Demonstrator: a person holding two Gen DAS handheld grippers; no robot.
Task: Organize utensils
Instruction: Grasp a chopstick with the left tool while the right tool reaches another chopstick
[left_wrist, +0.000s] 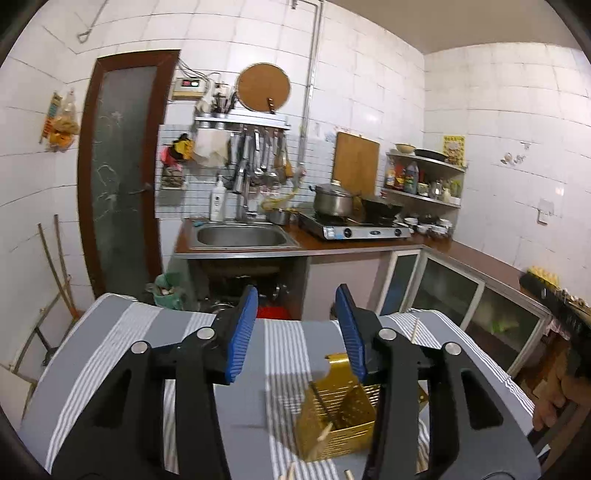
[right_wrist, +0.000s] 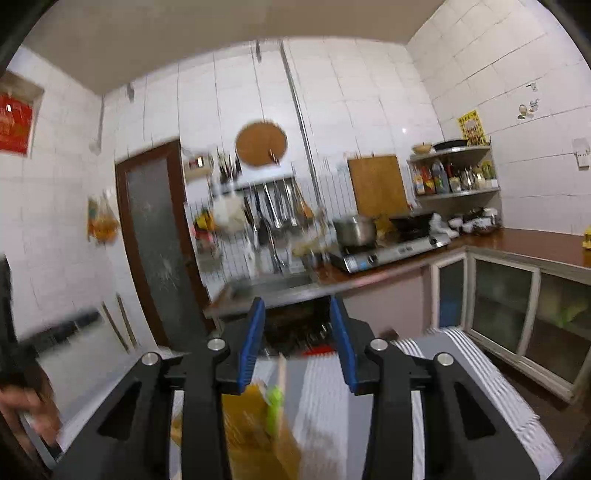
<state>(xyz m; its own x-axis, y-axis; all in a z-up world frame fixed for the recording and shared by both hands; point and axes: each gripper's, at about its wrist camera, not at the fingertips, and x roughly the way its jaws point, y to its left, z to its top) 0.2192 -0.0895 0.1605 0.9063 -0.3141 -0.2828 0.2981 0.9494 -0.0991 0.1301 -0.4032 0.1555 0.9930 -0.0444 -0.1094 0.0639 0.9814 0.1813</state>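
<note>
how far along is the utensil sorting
Partly done, it seems. The gold perforated metal utensil holder on the grey-and-white striped cloth already has a dark utensil and wooden chopsticks inside; the blurred right view shows something green there too. Neither the left claw nor the right claw holds anything. One loose wooden chopstick remains on the cloth.

No legible text on the yellow poster (left_wrist: 454, 149) or red sign (right_wrist: 14, 123)

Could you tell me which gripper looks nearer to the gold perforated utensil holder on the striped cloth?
Too close to call. The gold utensil holder sits just below the open left gripper, toward its right finger. In the blurred right wrist view it lies just below the open right gripper, toward its left finger.
</note>
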